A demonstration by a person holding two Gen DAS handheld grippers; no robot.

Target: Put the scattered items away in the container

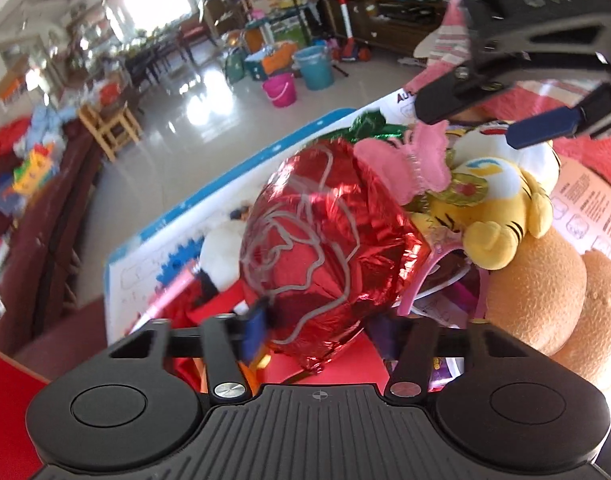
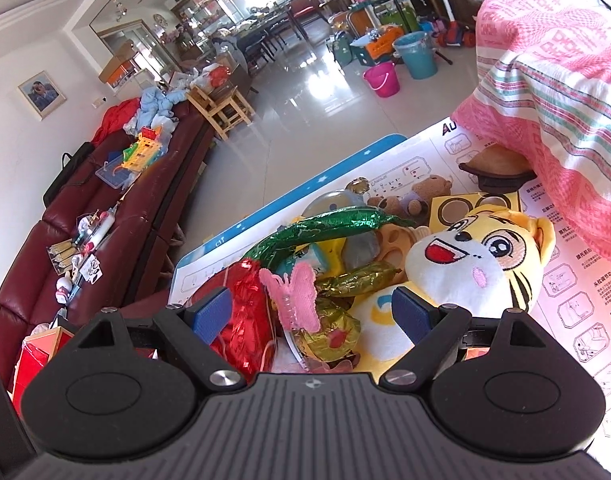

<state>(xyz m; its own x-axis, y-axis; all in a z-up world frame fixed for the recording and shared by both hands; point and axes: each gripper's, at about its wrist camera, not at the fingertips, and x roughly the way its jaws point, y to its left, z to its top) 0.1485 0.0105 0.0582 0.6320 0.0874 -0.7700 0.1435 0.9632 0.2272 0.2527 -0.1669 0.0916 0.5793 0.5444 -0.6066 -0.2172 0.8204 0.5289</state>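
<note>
Most toys already sit heaped in the cardboard box (image 2: 389, 148), judging by the pile: the left claw (image 1: 329, 316) pinches the red foil balloon (image 1: 325, 232) just ahead, while the right claw (image 2: 309, 312) gapes wide, empty, above the tiger plush (image 2: 477, 264).

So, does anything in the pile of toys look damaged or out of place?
The red foil balloon looks crumpled and partly deflated, its surface full of creases. It lies against the yellow tiger plush, with a pink butterfly clip resting on it. Otherwise the toys are only heaped together; nothing seems broken or spilled.
</note>
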